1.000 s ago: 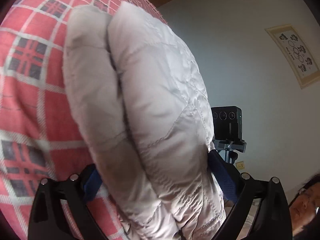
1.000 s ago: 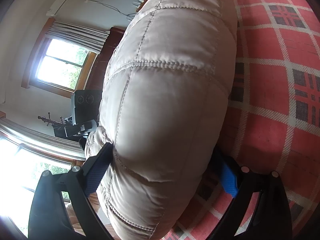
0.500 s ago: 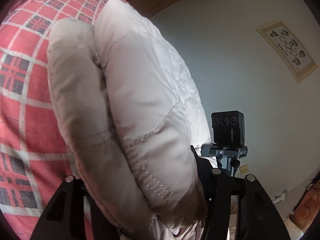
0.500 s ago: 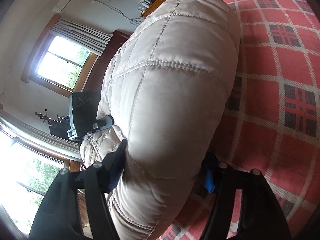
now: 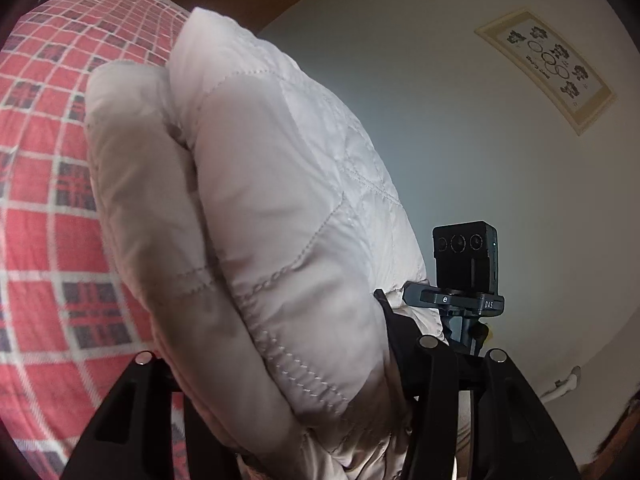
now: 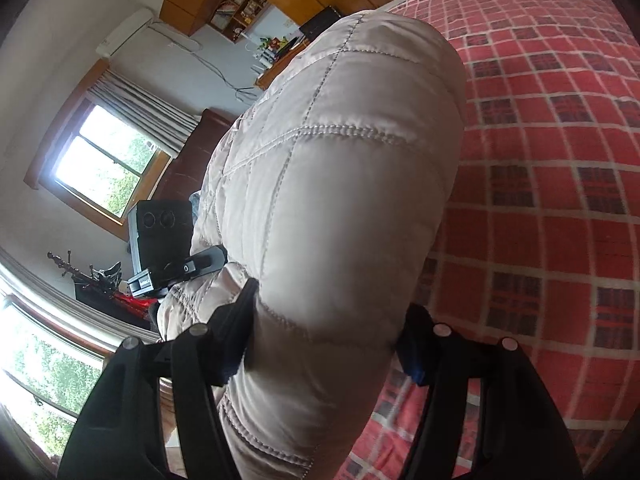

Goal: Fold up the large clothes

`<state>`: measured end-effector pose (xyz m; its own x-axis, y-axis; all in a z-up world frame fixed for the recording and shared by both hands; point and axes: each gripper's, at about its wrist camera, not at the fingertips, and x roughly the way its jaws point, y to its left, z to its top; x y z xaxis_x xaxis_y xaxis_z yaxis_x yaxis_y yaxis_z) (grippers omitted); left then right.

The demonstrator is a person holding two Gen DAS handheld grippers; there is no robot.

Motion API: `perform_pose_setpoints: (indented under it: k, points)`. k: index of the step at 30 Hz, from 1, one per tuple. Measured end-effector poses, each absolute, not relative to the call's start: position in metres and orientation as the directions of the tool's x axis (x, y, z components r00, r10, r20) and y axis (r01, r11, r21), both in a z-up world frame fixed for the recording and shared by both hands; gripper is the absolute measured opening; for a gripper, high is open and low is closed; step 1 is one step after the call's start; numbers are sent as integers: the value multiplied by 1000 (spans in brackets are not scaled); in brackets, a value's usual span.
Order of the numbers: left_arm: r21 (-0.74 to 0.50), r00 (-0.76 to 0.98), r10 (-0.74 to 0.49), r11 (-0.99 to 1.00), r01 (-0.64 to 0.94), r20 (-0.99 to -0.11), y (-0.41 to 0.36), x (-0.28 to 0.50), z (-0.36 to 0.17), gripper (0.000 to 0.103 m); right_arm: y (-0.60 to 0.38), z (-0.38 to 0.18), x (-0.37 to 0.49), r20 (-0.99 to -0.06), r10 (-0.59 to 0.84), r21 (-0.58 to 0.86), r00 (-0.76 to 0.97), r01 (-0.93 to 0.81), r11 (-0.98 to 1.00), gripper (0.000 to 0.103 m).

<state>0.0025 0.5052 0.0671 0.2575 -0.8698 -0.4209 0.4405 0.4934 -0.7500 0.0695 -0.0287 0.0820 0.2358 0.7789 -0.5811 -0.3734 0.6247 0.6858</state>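
Note:
A thick, pale beige quilted jacket (image 5: 256,216) fills the middle of both views, bulging out between the black fingers. My left gripper (image 5: 280,364) is shut on a doubled fold of it, two padded layers squeezed side by side. My right gripper (image 6: 324,344) is shut on another thick part of the quilted jacket (image 6: 340,184). The jacket is lifted above the red plaid bed cover (image 5: 44,220), which lies to the left in the left wrist view and, as the bed cover (image 6: 552,200), to the right in the right wrist view. The fingertips are hidden in the padding.
A black camera on a tripod (image 5: 466,264) stands beyond the jacket, also seen as the camera (image 6: 160,236) in the right wrist view. Windows (image 6: 108,168), a dark headboard (image 6: 188,152), wooden shelves (image 6: 240,0) and a framed picture (image 5: 548,68) on the pale wall surround the bed.
Both grippers have closed tighter on the jacket; the fingers stand nearer together than one second ago. The jacket and both grippers have risen and tilted, so more of the room and bed shows.

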Motion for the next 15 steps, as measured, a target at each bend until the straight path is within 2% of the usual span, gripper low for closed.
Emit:
perform_pose_setpoints:
  k: [4,10,15]
  points:
    - [-742,246,-862,507,438,-444,487,14,54,52,-49,74,74,-606,753,674,255,-339,657,61]
    - [-759,223,-846,533,374,-484,477,28,14,52,-60,30,85,-639,736,688,224,-262,677,63]
    - [-757,224,-843,538,371,-489,480,26,2,57,-64,4,84,-615,758,719,217,-241,652,67]
